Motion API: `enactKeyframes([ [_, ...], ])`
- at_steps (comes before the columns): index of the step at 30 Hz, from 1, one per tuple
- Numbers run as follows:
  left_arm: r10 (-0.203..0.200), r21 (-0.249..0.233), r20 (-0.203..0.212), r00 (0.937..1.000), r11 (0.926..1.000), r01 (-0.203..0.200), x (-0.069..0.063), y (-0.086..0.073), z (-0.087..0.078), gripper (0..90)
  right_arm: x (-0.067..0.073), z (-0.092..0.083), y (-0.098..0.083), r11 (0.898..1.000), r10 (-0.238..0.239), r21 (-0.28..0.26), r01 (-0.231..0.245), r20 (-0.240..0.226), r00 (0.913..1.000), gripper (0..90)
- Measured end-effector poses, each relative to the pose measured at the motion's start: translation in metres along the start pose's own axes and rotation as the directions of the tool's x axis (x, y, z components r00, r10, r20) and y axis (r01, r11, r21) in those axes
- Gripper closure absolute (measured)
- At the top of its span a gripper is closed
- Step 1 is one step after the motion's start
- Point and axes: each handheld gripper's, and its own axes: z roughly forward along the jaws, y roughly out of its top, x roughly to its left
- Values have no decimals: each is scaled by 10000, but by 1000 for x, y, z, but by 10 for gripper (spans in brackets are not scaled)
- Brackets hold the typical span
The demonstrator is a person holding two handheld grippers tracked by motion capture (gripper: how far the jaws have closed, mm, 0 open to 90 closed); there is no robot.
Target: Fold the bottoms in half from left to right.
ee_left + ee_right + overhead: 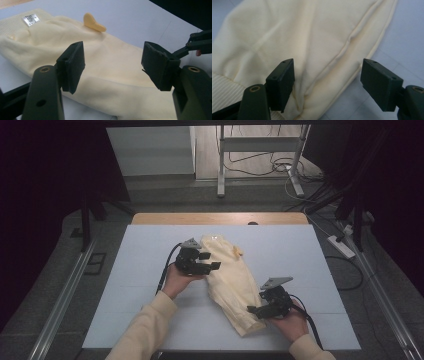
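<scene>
One pale yellow folded cloth garment (231, 282) lies slantwise across the middle of the light blue padded surface (125, 285), its ribbed band at the far end and its narrower end toward the person. Two black hand-held grippers work at it. The left gripper (209, 261) sits at the garment's upper left edge, and the right gripper (256, 312) at its lower right end.

In the left gripper view, the jaws stand fairly wide with nothing pinched between them, the cloth spread beneath the gap. That view also picks out one small silver label (30, 19) on the ribbed band and one little orange-yellow tab (93, 23) at the garment's far edge, plus the tips of the other gripper at the right edge.

The right gripper view brings out details the high view loses: a long raised seam (352, 37) running down the fabric and ribbed knit (224, 92) at lower left. Its jaws stand wide, straddling the folded edge without pressing it.
</scene>
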Motion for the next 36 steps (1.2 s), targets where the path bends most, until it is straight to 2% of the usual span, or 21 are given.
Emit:
enactKeyframes([
  [3,-22,-18,6,10000,10000,22,1,0,-1,346,-1,2,-1,9998,150,130,-149,-53,9999,284],
  [5,-44,4,-20,10000,10000,44,1,0,-1,345,-2,3,-2,9990,398,195,-392,-331,9987,331],
  [7,-63,25,-72,10000,10000,63,1,0,0,333,-1,2,-3,9991,356,256,-347,-356,9987,406],
  [11,-54,-21,-82,10000,10000,54,0,0,-1,331,2,0,-3,9988,347,377,-317,-819,9960,623],
  [14,-69,-53,-108,9999,10000,69,1,0,-2,331,5,0,-3,9989,277,403,-238,-974,9949,714],
  [18,-136,-127,-117,9998,9998,135,2,0,-4,331,7,-1,-3,9988,306,421,-259,-1138,9930,759],
  [23,-153,-143,-100,9998,9998,151,3,0,-4,331,14,0,-3,9991,228,392,-177,-1341,9907,773],
  [33,-113,-119,-92,9999,9999,111,3,1,-4,331,43,9,2,9990,-220,339,290,-1900,9815,771],
  [36,-80,-126,-79,9999,9999,79,3,1,-4,331,51,11,3,9985,-434,243,488,-1874,9813,771],
])
